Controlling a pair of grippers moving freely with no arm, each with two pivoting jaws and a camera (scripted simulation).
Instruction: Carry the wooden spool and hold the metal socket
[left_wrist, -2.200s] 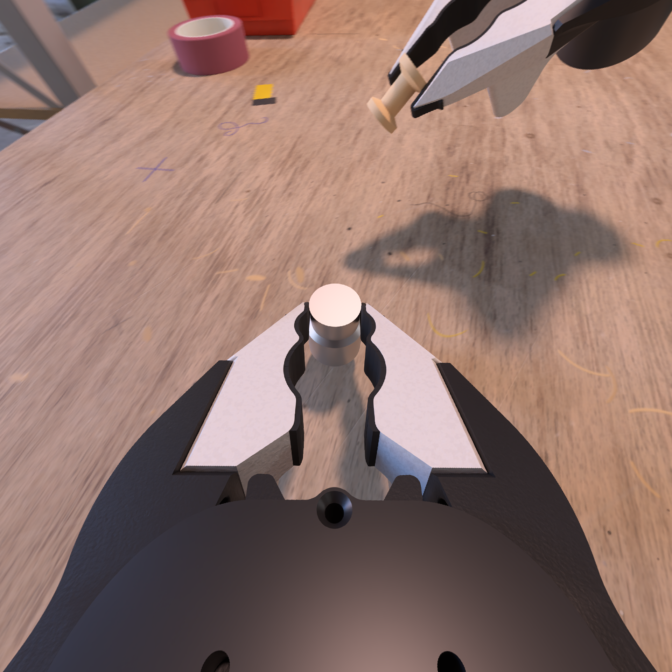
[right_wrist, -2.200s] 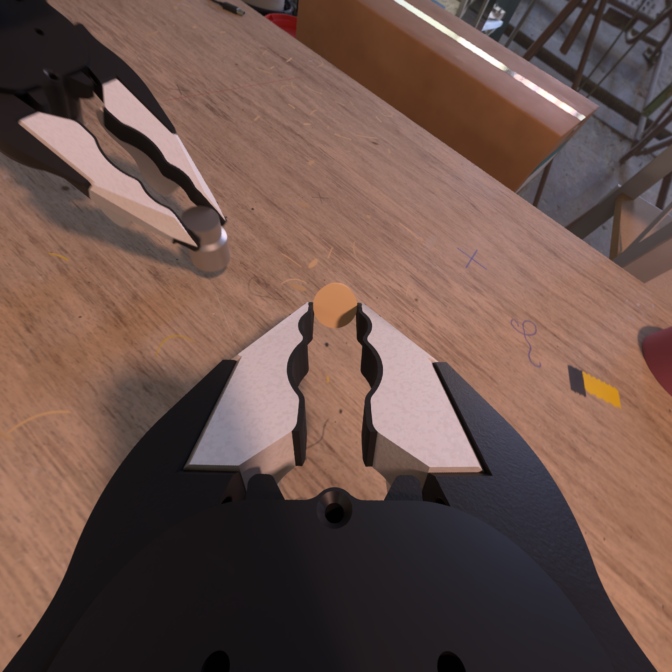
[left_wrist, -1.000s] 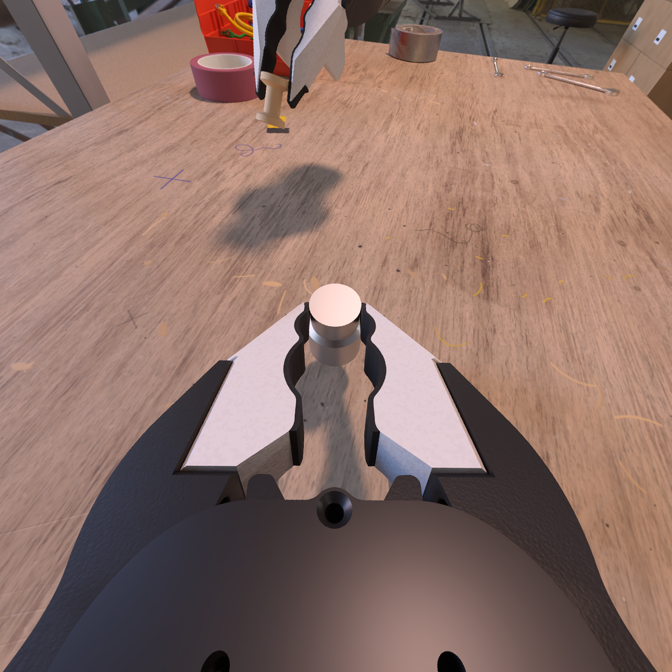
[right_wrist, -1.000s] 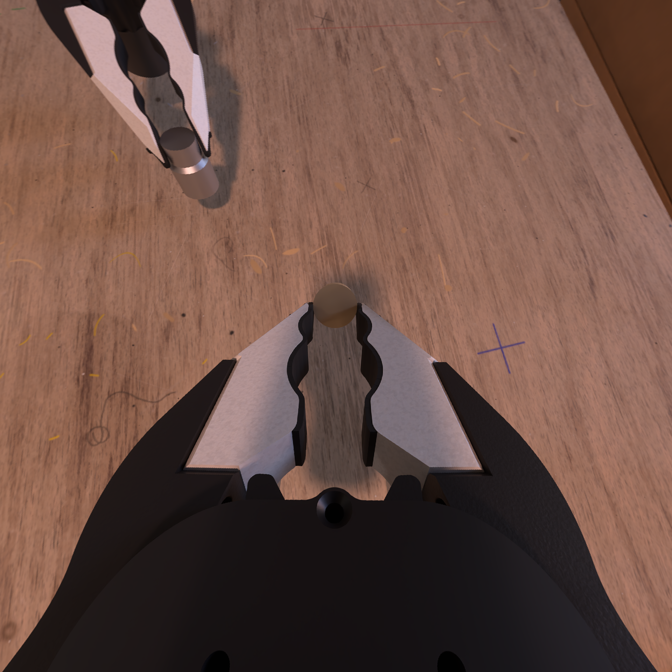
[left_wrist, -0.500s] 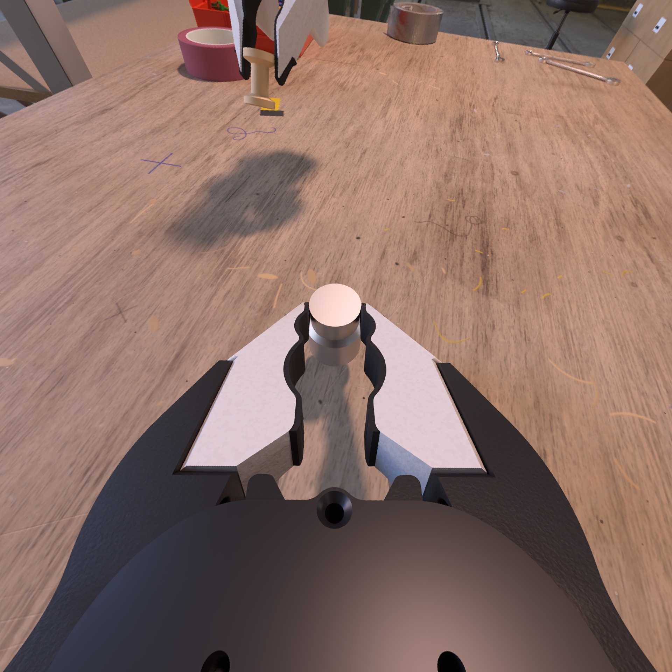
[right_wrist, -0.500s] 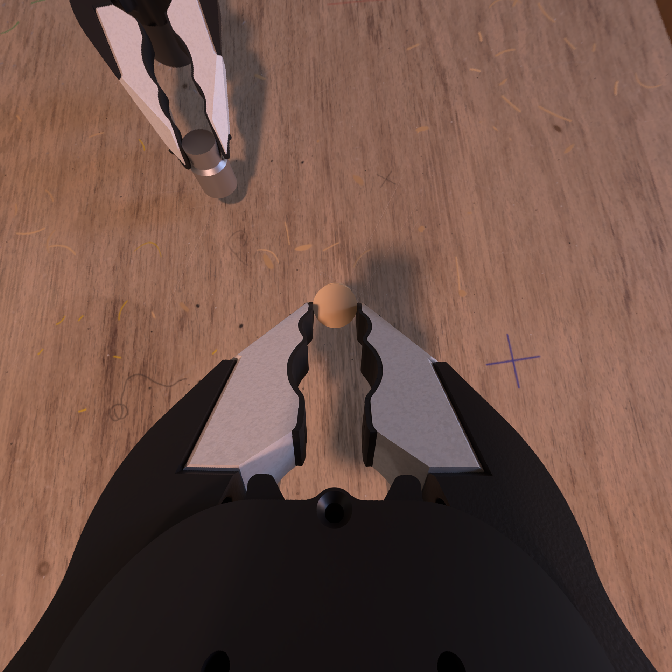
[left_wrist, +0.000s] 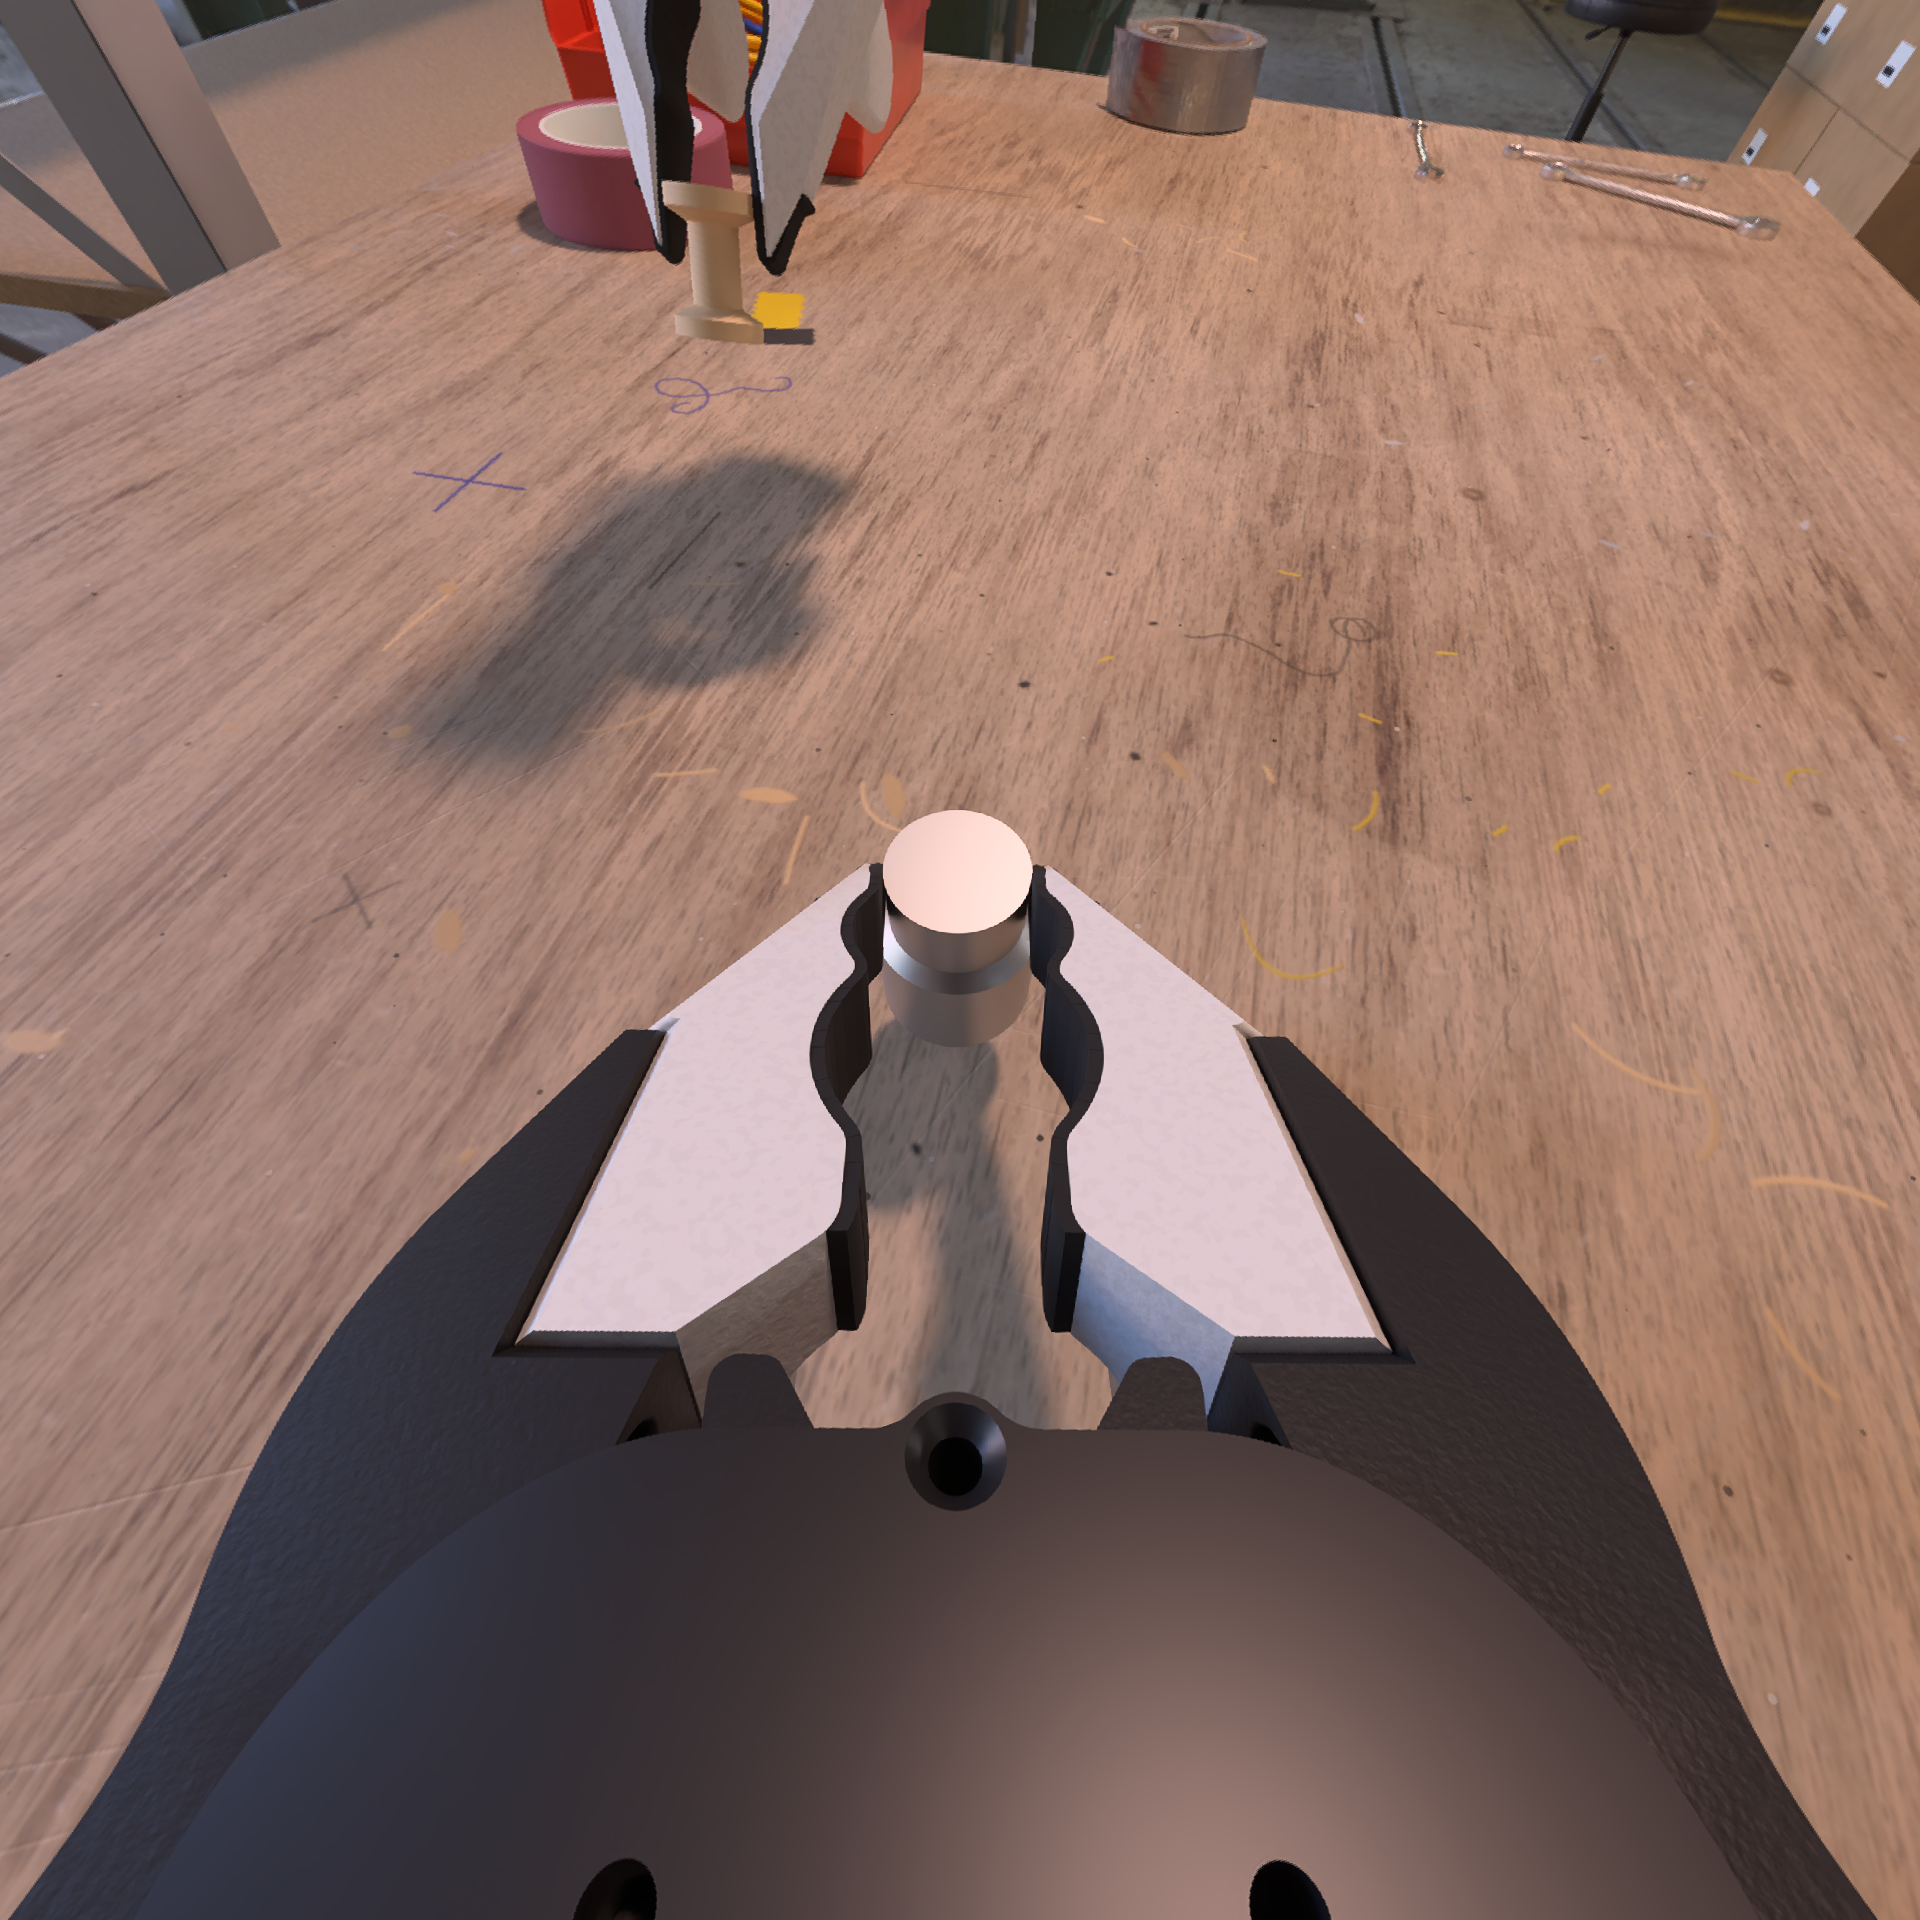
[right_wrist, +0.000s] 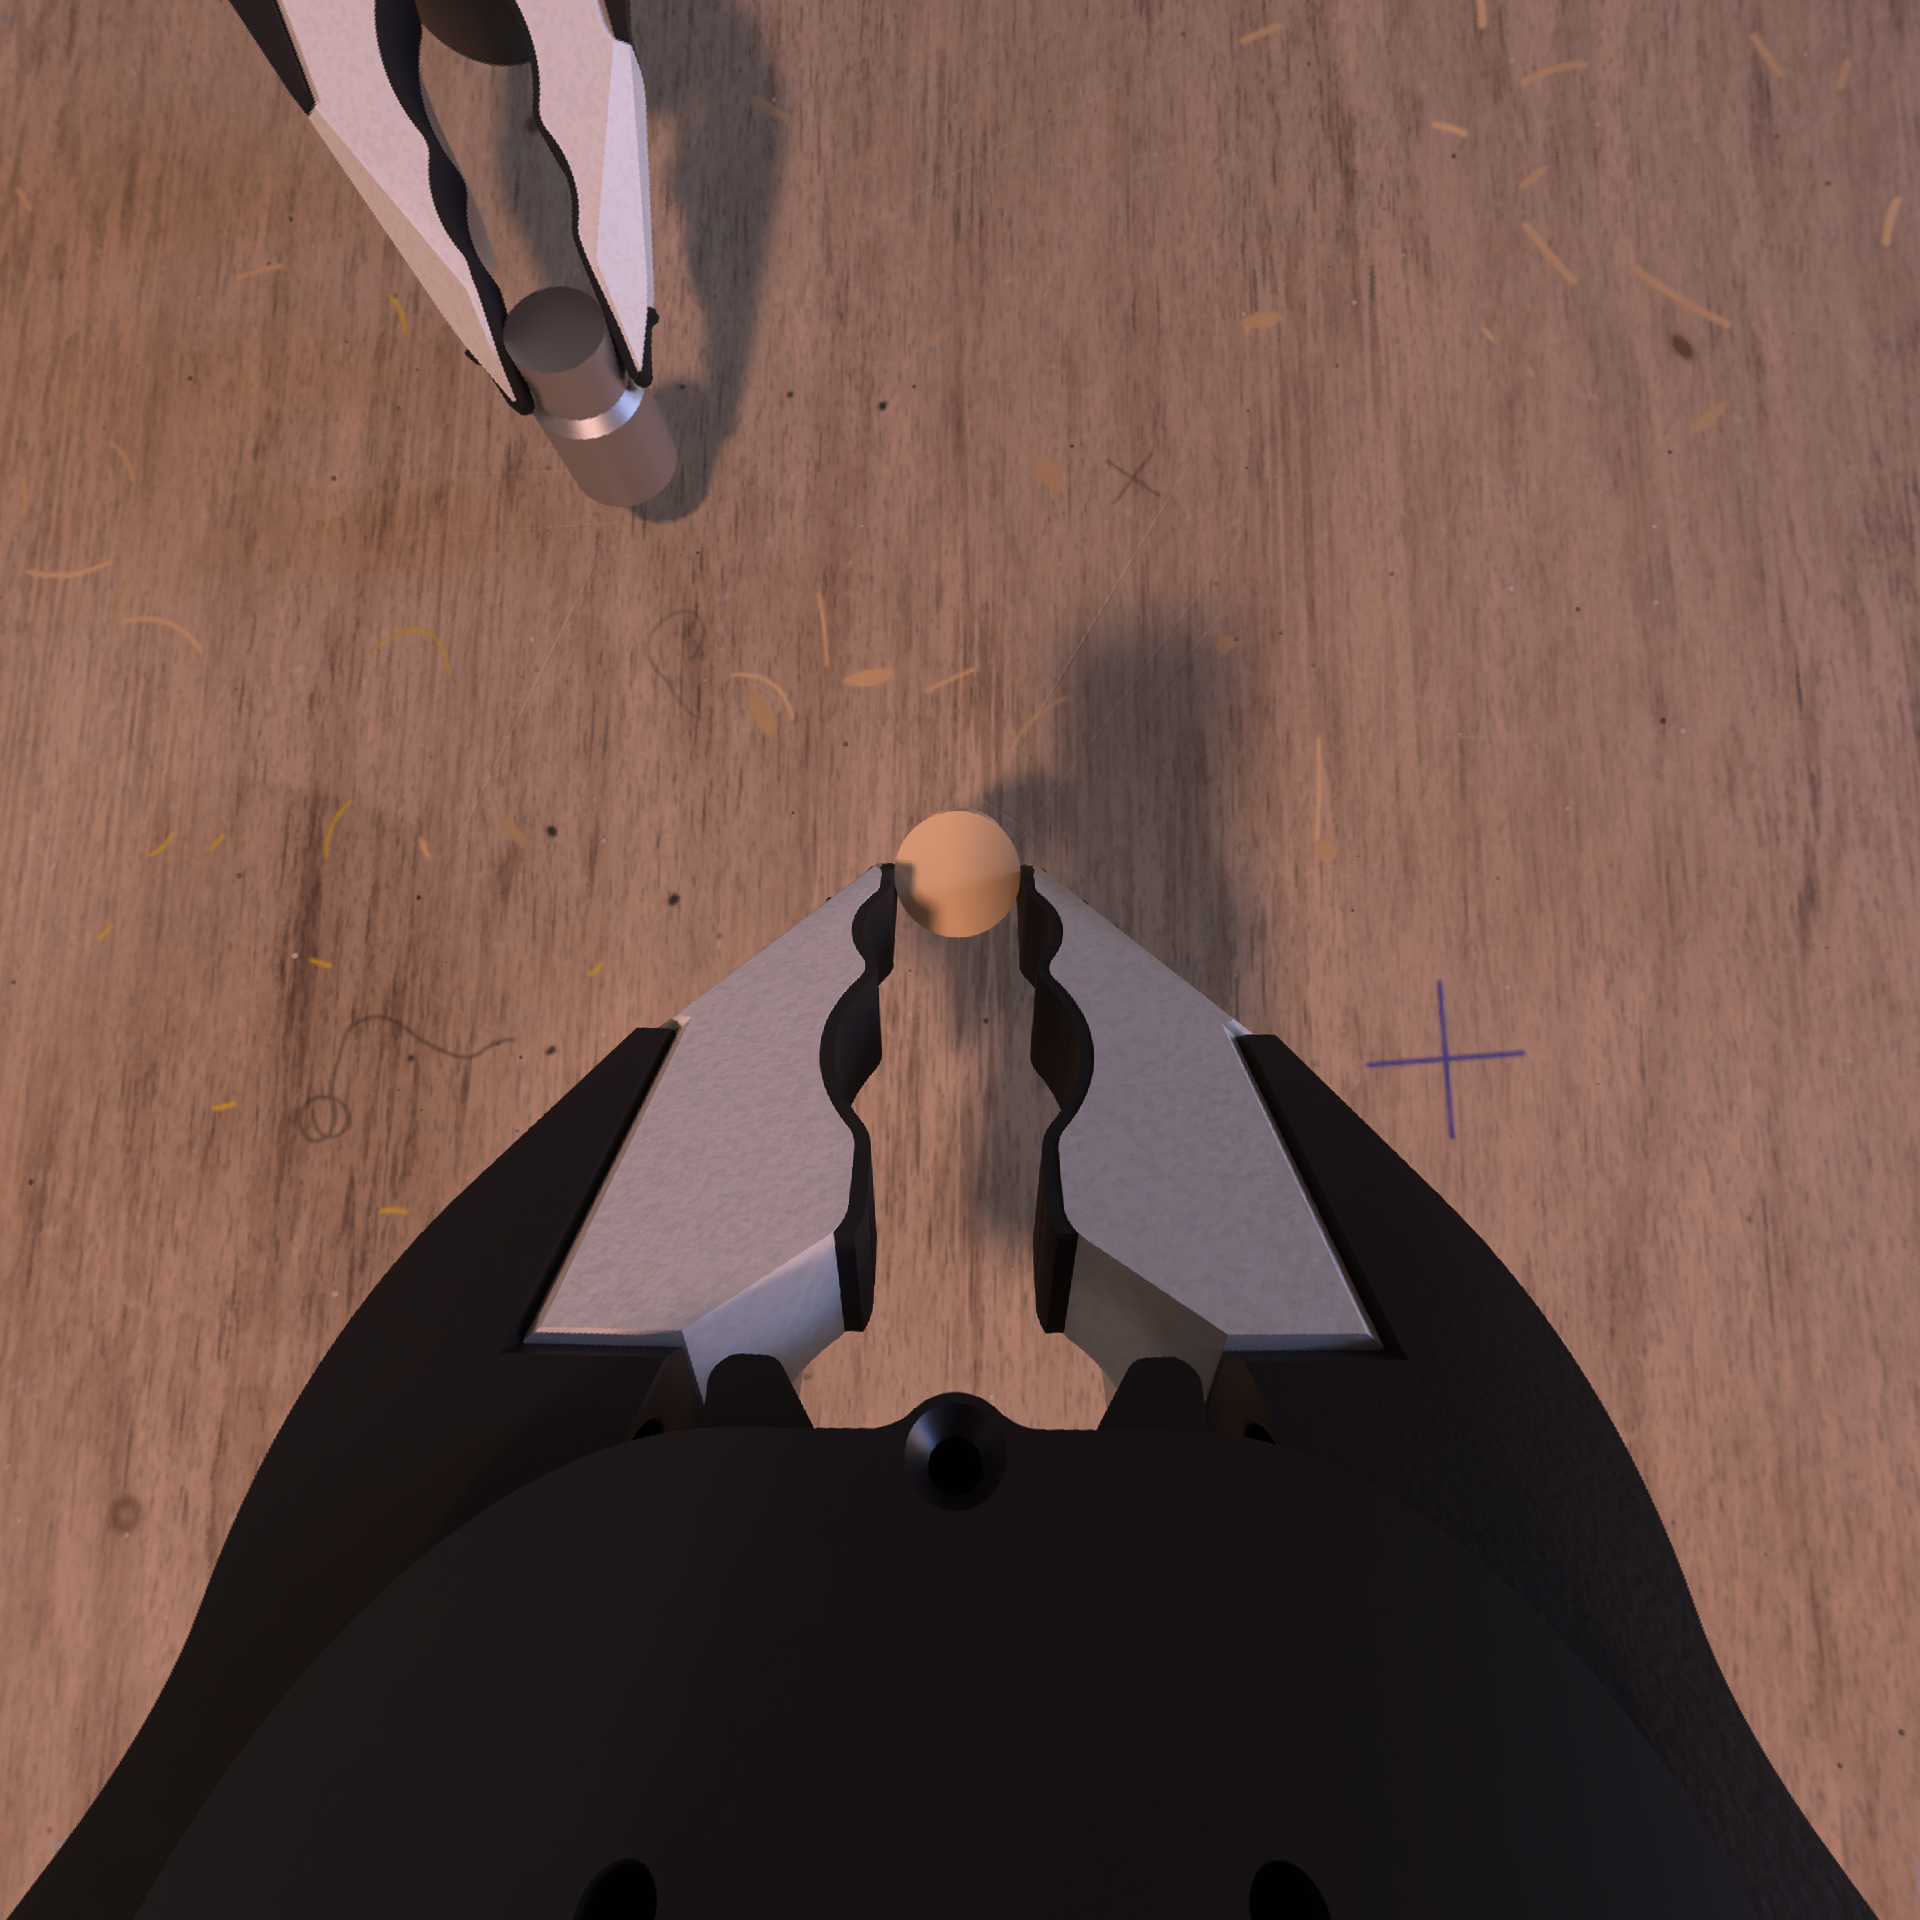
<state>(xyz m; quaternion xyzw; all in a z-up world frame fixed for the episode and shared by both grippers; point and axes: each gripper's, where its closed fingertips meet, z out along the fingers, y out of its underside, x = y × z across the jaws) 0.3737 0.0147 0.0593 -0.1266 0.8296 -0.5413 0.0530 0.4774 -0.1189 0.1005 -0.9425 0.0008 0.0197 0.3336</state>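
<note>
My left gripper (left_wrist: 956, 914) is shut on the metal socket (left_wrist: 954, 935), a short silver cylinder held upright between the fingertips just above the wooden table (left_wrist: 1351, 468). My right gripper (right_wrist: 956, 883) is shut on the wooden spool (right_wrist: 956, 875), seen end-on as a tan disc. In the left wrist view the right gripper (left_wrist: 719, 223) hangs at the far left, pointing down, with the pale spool (left_wrist: 715, 265) upright between its tips above the table. In the right wrist view the left gripper (right_wrist: 577, 364) and the socket (right_wrist: 603, 416) lie at the upper left.
A maroon tape roll (left_wrist: 582, 171), a red bin (left_wrist: 883, 94) and a small yellow and black tag (left_wrist: 781, 317) lie behind the spool. A grey tape roll (left_wrist: 1184, 78) and wrenches (left_wrist: 1631, 187) lie at the far edge. Blue pen marks (right_wrist: 1446, 1058) dot the wood.
The right gripper has carried the spool away to the far left and turned it upright, lowering it toward the table. The left gripper has kept the socket almost still.
</note>
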